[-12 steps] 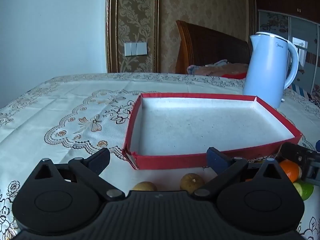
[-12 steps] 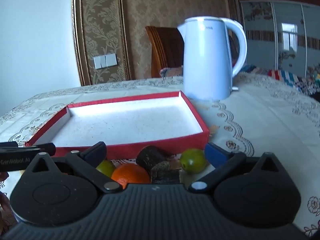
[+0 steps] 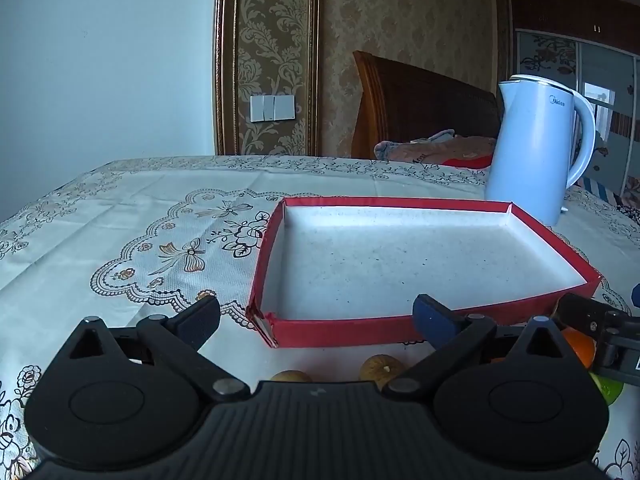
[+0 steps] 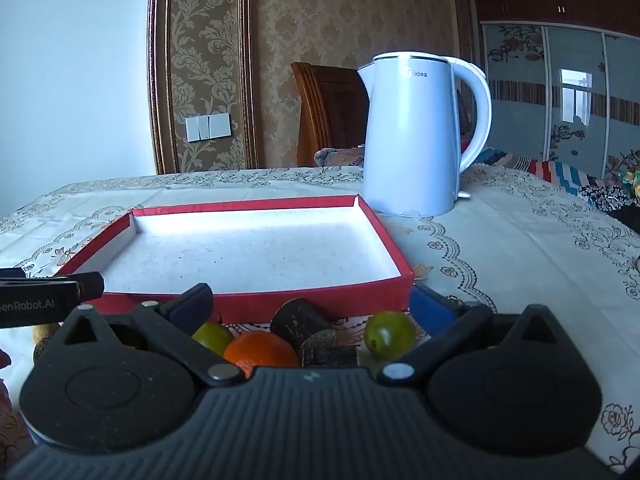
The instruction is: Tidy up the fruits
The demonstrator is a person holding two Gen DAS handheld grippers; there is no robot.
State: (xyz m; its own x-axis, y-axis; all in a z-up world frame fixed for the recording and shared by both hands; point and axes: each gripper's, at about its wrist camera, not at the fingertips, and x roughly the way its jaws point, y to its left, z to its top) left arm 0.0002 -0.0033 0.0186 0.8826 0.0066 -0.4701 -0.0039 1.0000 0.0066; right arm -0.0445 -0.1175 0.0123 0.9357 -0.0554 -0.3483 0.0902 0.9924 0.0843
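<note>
Holding nearly unchanged from earlier, both tools spread: left tool (image 3: 316, 314) over two longans (image 3: 380, 366), right tool (image 4: 310, 304) over orange (image 4: 260, 348), limes; red tray (image 4: 320, 304) lying crosswise behind.

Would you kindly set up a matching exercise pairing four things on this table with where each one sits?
Things:
1. white kettle
2. red tray
3. orange
4. two brown fruits

Places:
A. before the left gripper
B. between the open fingers of the right gripper
C. behind the tray's far right corner
D. mid-table, nothing inside

Pairs: 1-C, 2-D, 3-B, 4-A
</note>
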